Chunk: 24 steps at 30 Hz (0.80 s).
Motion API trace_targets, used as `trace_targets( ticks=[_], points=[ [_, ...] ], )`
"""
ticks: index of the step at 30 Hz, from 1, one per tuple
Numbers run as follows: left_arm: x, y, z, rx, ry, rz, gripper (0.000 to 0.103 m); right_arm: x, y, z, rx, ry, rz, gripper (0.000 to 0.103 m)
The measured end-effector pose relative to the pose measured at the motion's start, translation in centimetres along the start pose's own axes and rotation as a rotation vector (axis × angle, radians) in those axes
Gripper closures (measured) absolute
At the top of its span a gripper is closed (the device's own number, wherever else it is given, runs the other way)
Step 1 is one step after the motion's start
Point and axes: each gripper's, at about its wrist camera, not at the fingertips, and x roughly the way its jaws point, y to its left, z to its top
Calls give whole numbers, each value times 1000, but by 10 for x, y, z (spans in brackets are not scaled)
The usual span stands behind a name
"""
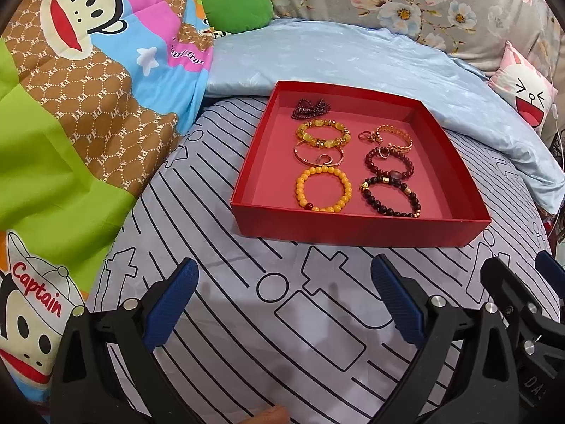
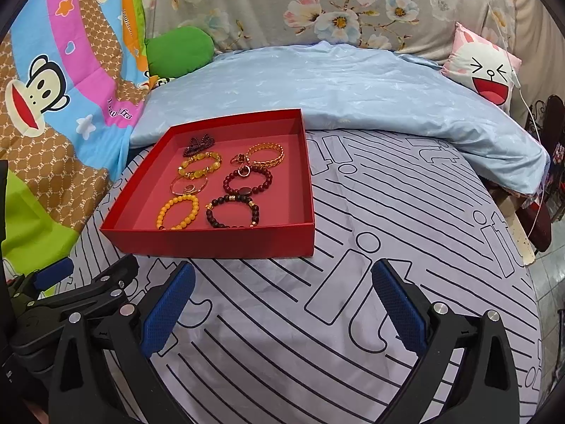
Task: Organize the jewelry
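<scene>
The jewelry sits in a shallow red box [image 1: 363,228] on the bed, near the folded blue blanket [image 1: 353,60] at the box's far edge. Inside it lie two rows. Toward the left wall, from the far edge to the near one: a dark beaded string [image 1: 310,106] bunched in the far left corner, a yellow bracelet with gold spacers [image 1: 323,134], a thin bangle [image 1: 317,157], and a plain orange bead bracelet [image 1: 324,189]. Beside them, nearer the right wall: a gold chain bracelet [image 1: 393,137] with a small ring just beside it, a dark red bead bracelet [image 1: 390,166], and a black bead bracelet [image 1: 392,196] close to the near wall.

Nothing jewel-like shows on the striped bedsheet [image 2: 388,212] outside the box, so the sorting looks done or nearly so; the bangle overlaps its neighbours and may want straightening. Any such move calls for a reach over the near wall and a fine pinch on a thin piece.

The left gripper [image 1: 284,302] hovers over the sheet just short of the box's near edge, jaws spread wide and empty. The right gripper [image 2: 282,304] hangs likewise, wide apart and holding nothing, off the box's near right corner.
</scene>
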Motion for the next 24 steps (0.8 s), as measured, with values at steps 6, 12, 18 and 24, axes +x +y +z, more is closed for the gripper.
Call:
trace_targets(
  ticks=[6,12,18,24],
  points=[
    [0,0,0,0,0,5,9,0,0,0,0,1,0,6],
    [2,0,-1,-4,7,6,9,1,1,-1,0,2,0,6],
    [3,1,-2,-6,12,8,9,2,2,-2,0,5,-1,6],
    [5,2,-2,-10,15,13,9,1,2,-2,0,7,-1,6]
  ],
)
